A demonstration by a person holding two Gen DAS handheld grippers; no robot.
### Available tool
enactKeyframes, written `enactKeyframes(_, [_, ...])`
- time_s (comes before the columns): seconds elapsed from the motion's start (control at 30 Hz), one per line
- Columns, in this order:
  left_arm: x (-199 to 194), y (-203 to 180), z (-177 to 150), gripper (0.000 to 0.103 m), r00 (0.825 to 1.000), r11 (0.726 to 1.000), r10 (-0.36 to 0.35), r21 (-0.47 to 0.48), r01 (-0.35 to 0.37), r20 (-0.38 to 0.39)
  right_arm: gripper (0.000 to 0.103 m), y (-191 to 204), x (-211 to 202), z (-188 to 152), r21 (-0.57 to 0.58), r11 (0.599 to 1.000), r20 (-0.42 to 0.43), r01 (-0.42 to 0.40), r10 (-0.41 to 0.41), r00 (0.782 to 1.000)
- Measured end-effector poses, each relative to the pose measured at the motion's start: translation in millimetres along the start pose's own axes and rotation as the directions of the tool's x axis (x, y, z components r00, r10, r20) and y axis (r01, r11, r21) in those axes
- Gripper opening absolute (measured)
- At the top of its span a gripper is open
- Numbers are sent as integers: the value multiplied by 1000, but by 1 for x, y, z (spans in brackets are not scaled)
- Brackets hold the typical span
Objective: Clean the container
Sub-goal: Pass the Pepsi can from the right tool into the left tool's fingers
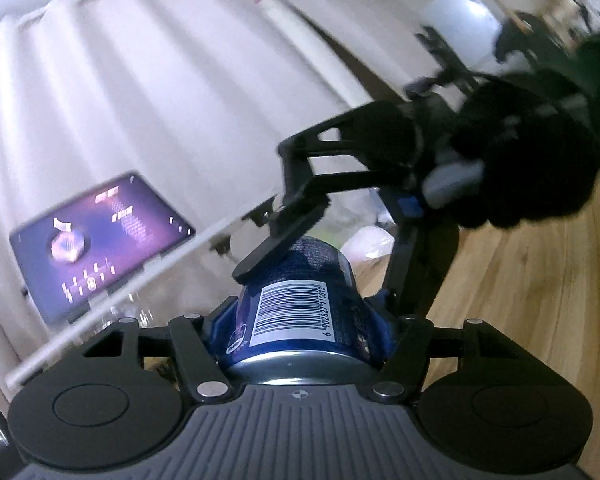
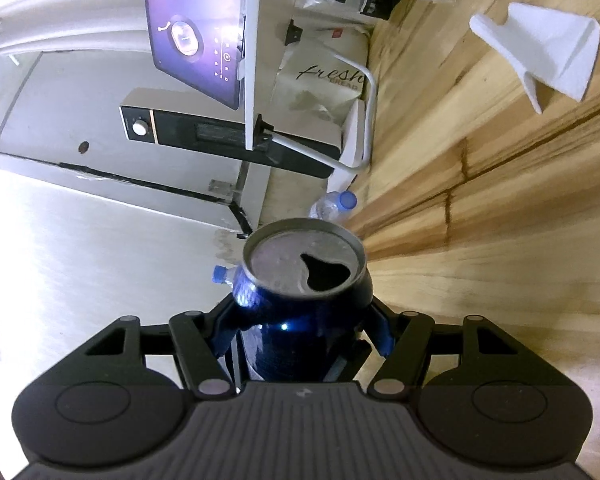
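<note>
Blue can (image 1: 300, 304), held off the table (image 1: 520, 280) in both claws at once.

Left wrist view: barcode side of the can turned up, bottom rim close to the lens. Left claw (image 1: 300, 332) closed on the lower body of the can, one finger pressing each side. Right claw (image 1: 324, 256) reaching in from the upper right and clamped on the far part of the same can, with one flat finger (image 1: 272, 252) lying on its top side. Picture blurred around that claw. Lit tablet (image 1: 100, 240) far left of the can.

Right wrist view: right claw (image 2: 300, 332) gripping the can (image 2: 304, 320) just below its open top; pour hole dark, lid looking grey and dull. White folded tissue (image 2: 540, 48) lying well apart from the can, on the wood at upper right.

Probably the hand-over or emptying step, wiping not yet begun. Next move likely: leave the can to one claw, free the other to fetch the tissue.
</note>
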State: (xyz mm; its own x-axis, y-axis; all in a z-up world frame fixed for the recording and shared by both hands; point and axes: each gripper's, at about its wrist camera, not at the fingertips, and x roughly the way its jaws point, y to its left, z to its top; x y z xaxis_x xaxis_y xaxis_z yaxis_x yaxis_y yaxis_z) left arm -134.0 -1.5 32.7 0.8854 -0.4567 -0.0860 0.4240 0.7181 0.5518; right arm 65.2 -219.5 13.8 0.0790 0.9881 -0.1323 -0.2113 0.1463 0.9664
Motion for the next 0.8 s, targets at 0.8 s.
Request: enactKeyframes(0.8, [8, 0, 1, 70, 998, 993, 61, -102, -58, 29, 66, -22, 22, -39, 93, 994, 61, -51, 46, 997])
